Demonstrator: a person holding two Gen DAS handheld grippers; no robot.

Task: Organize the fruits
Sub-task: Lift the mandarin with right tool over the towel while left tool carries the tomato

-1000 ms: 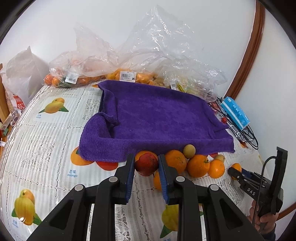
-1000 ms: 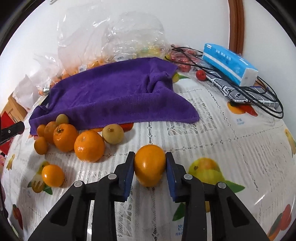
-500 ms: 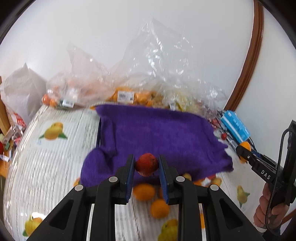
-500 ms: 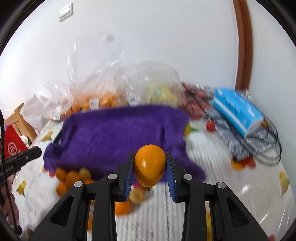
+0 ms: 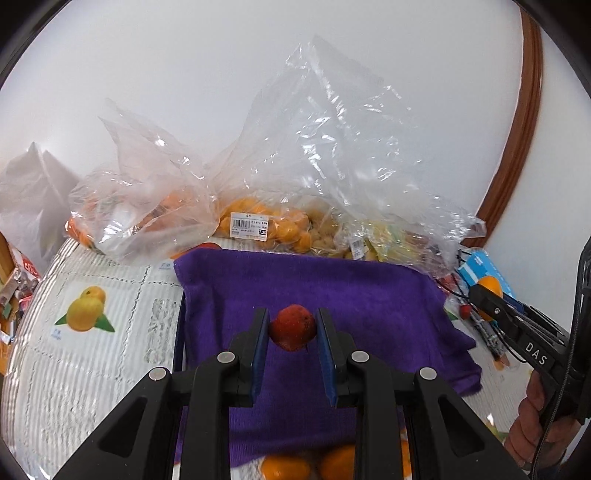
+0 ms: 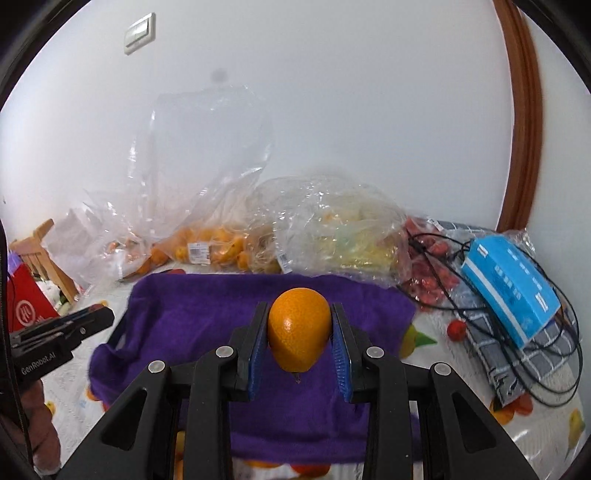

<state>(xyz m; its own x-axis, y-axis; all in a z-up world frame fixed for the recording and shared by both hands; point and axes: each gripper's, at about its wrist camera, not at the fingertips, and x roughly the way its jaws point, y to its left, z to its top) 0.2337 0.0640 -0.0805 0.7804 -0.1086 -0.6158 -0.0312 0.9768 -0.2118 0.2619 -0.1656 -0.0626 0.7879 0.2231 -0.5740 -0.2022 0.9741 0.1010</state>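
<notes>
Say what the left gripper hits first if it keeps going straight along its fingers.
Most likely the purple towel. The left gripper, shut on a red fruit, points down at its middle; the plastic bags lie beyond. Depth is uncertain in fisheye.

Wall: you face a plain white painted wall (image 6: 369, 129), evenly lit.
Trim: curved brown wooden moulding (image 6: 522, 122) at your right.
Switch: white rectangular wall plate (image 6: 139, 33), upper left.
Furniture: light wooden chair frame (image 6: 44, 243) at your far left.
</notes>
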